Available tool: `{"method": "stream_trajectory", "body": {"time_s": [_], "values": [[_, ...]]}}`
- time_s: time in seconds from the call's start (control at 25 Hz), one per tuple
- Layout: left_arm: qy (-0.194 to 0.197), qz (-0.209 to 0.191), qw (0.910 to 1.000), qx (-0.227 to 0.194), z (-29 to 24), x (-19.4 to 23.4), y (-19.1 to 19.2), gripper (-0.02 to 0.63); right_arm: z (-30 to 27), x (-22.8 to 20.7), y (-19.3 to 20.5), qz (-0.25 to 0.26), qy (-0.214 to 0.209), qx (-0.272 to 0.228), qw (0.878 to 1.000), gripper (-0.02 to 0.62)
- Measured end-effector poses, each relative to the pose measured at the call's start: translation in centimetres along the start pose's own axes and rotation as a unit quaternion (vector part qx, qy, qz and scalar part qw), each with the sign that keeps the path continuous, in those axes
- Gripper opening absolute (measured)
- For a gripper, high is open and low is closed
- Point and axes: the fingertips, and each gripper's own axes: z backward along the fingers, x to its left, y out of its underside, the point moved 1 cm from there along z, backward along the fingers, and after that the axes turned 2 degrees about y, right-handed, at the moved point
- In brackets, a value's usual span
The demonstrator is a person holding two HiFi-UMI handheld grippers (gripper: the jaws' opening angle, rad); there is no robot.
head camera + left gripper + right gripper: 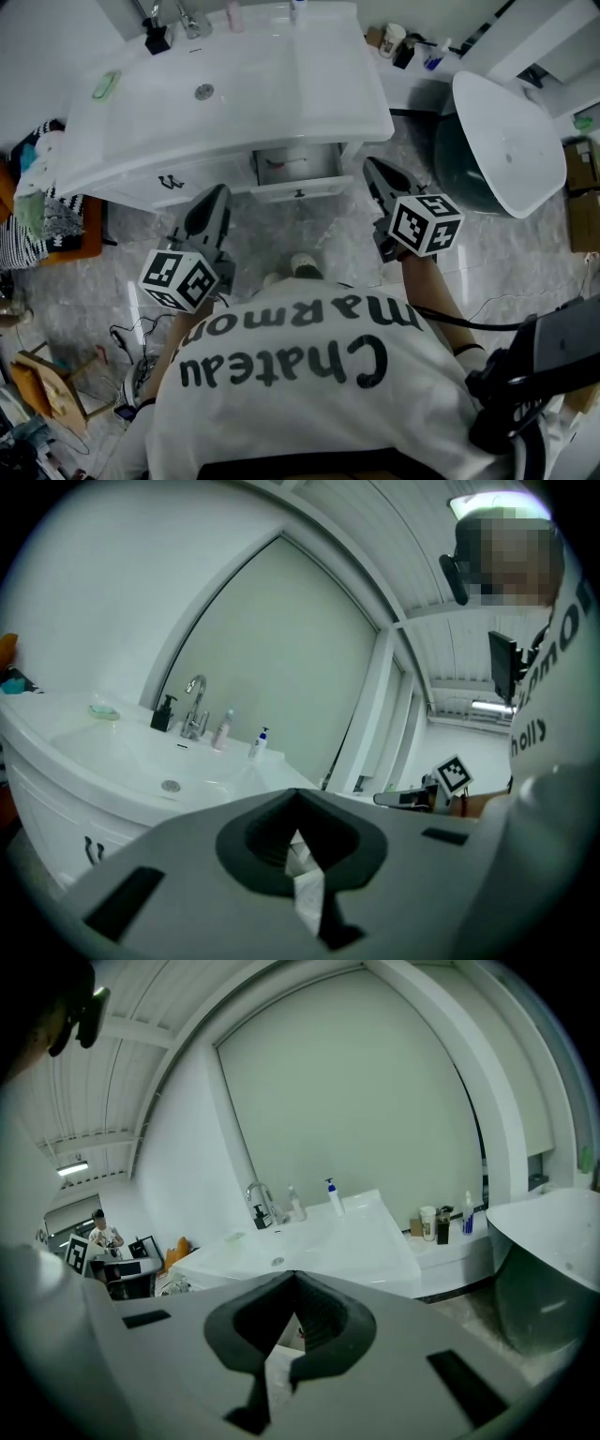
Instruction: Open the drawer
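- Landmark: white, curved-front washbasin cabinet (281, 94), ahead of the person and below the head camera.
- Left gripper (217, 195), a grey two-jaw tool with a black-and-white marker cube, is held low in front of the cabinet's left half, near it but not touching. It points up and forward at the cabinet face. Its jaws are pressed together with nothing between them.
- White shallow drawer (281, 191) sits in the middle of the cabinet front, directly under the basin. Its front panel stands proud of the cabinet face and its inside shows from above, so it reads as part-way out. A small dark handle (300, 194) at the panel's middle has neither gripper on it.
- Right gripper (372, 167), the same grey tool with its own marker cube, is held off the cabinet's right front corner, just right of the drawer. It leans inward, tips near the corner and apparently clear of it. Its jaws are closed on nothing.
- Dark grey tub with a white rim (506, 141) stands to the right of the cabinet and plays no part.
- Step (judgement): the drawer is partly drawn and both tools are off it, so either the pull is unfinished or the task is near done.
- Next move (judgement): if more travel is wanted, one gripper must spread its jaws, go to the handle, close on it, and pull straight back from the cabinet.
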Motion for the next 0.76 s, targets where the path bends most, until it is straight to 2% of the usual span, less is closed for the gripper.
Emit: {"method": "stream_trajectory", "body": {"time_s": [0.2,0.4,0.76], "values": [[-0.018,0.002,0.9995,-0.025,0.6,0.4,-0.1,0.000,0.2,-0.1,0.3,-0.001,0.002,0.001,1.000,0.011],[-0.022,0.022,0.9991,-0.029,0.9,0.9,0.0,0.000,0.0,0.2,0.5,0.000,0.001,0.001,1.000,0.011],[-0.029,0.031,0.9986,-0.031,1.1,1.4,0.2,0.000,-0.4,0.5,0.6,0.001,-0.003,0.005,1.000,0.011]]}}
